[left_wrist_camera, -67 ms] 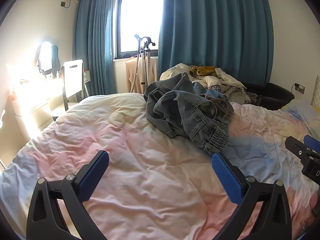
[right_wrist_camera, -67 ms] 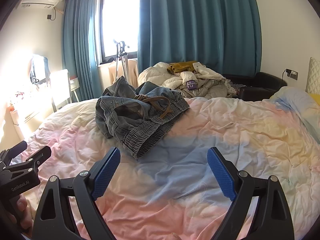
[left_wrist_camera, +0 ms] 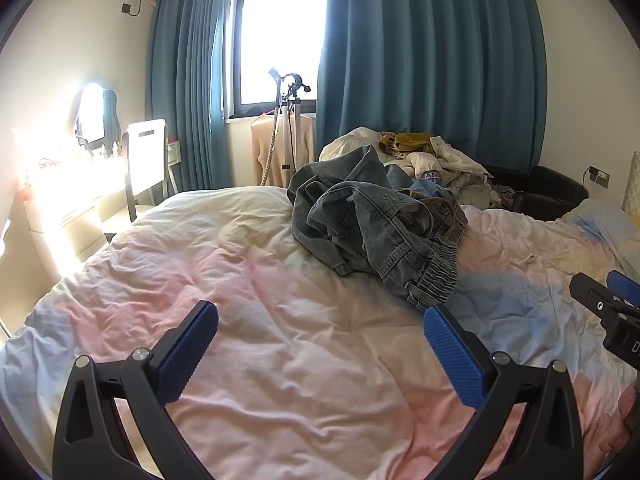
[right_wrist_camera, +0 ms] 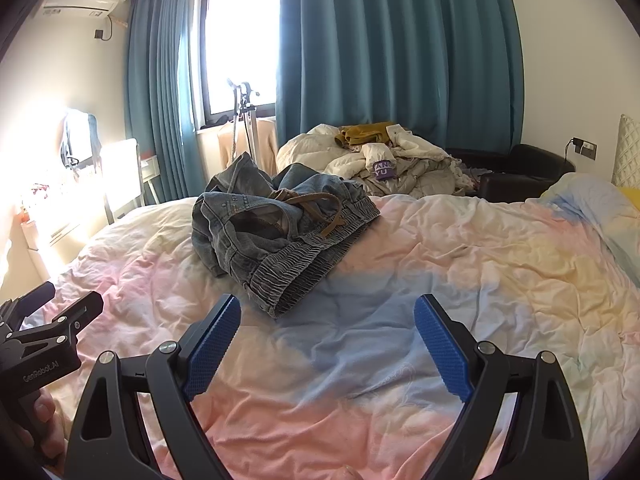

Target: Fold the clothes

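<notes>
Left wrist view: the left gripper [left_wrist_camera: 320,344] hangs over the quilt [left_wrist_camera: 280,380], fingers spread wide, holding nothing. Crumpled jeans [left_wrist_camera: 372,228] lie on the bed, far and slightly right of it, with bare quilt between. Beyond the jeans sits a pile of laundry [left_wrist_camera: 432,160] before the curtains [left_wrist_camera: 432,60]; a stand [left_wrist_camera: 288,128] is by the window, a chair [left_wrist_camera: 146,156] at far left.

From the right wrist view, the right gripper [right_wrist_camera: 328,340] is likewise spread and empty, with the jeans [right_wrist_camera: 280,224] just beyond its left finger, waistband nearest. A sofa [right_wrist_camera: 520,168] stands far right.
</notes>
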`<state>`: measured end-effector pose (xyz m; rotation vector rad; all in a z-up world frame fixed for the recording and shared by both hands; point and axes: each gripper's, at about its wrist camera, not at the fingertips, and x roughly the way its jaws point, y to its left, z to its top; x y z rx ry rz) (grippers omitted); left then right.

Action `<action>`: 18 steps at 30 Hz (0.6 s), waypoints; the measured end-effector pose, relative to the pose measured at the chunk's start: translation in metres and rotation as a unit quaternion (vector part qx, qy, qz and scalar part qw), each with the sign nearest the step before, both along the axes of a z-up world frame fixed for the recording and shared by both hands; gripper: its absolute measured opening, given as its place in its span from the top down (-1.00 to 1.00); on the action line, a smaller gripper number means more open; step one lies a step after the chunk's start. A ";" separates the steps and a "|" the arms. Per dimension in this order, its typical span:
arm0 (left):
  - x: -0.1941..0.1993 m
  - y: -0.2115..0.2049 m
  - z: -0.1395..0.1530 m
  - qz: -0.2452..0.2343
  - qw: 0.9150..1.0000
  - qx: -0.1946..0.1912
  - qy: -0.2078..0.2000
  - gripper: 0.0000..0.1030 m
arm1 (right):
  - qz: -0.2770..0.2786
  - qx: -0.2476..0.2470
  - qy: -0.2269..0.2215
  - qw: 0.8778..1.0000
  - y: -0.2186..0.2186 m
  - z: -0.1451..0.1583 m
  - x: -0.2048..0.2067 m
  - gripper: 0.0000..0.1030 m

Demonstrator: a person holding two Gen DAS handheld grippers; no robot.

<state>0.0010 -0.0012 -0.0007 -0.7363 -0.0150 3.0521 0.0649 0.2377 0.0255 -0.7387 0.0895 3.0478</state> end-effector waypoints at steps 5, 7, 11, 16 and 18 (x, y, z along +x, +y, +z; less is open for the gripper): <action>0.001 0.002 -0.002 0.001 1.000 0.000 0.002 -1.00 | -0.001 0.000 0.005 1.000 -0.003 -0.002 -0.002 -0.75; 0.002 0.001 0.001 0.001 1.000 0.000 0.002 -1.00 | -0.001 -0.002 0.006 1.000 -0.002 -0.003 -0.001 -0.75; 0.002 0.003 0.002 0.001 1.000 -0.001 0.006 -1.00 | 0.000 -0.002 0.006 1.000 0.001 0.000 0.001 -0.75; 0.005 0.005 0.003 -0.002 1.000 -0.006 0.014 -1.00 | -0.001 0.001 0.005 1.000 0.000 0.000 0.001 -0.75; 0.006 0.006 0.003 -0.003 1.000 -0.008 0.017 -1.00 | -0.001 0.004 0.004 1.000 -0.001 -0.001 -0.001 -0.75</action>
